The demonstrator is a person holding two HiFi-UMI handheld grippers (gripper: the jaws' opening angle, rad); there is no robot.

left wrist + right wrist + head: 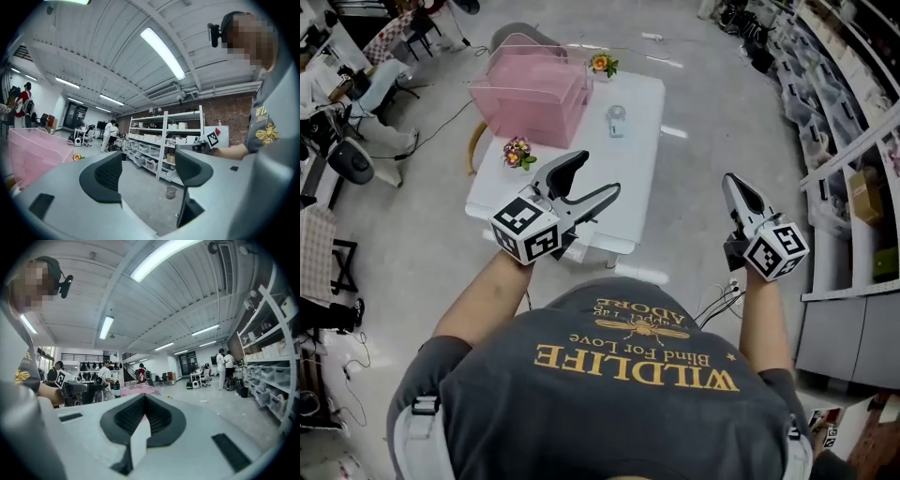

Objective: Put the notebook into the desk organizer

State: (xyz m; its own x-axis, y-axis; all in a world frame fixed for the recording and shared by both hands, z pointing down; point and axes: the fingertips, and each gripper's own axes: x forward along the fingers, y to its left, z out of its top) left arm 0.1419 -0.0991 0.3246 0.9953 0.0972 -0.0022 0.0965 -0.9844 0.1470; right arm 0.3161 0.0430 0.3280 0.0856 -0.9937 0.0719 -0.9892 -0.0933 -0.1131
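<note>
Nearest, at 6 o'clock in the head view, is the person's grey cotton shirt (628,394) with gold print, a bare forearm reaching out on either side.

The left claw (598,175) (147,171) is held at 11 o'clock, its two grey plastic jaws spread wide in a V. The ribbed black pads (110,173) stand well apart with only floor and shelving showing between them, so it grips nothing. A white cube (527,230) with black square markers sits at its base.

The right claw (733,180) (145,401) is at 2 o'clock. Its jaws are brought together to a narrow point, the ridged black pads (161,418) meet at the tips, and no object can be seen gripped between them. It carries its own marker cube (778,250).

Beyond the left claw, at 12 o'clock, is a smooth white rectangular table (628,178) on a glossy grey floor (712,103). Near the table's 9 o'clock edge lies a small posy (517,152) of pink and yellow flowers. Towards the middle stands a small clear rounded jar (617,120).

The organizer (534,94) (33,154) fills the table's far left corner, at 11 o'clock. It is a boxy basket of pink mesh with thin rims, its top open. The notebook cannot be made out in any view.

At the far edge, at 12 o'clock, is an orange flower (602,64).

Along 3 o'clock run white metal shelves (853,141) (159,140) stacked with bins.
</note>
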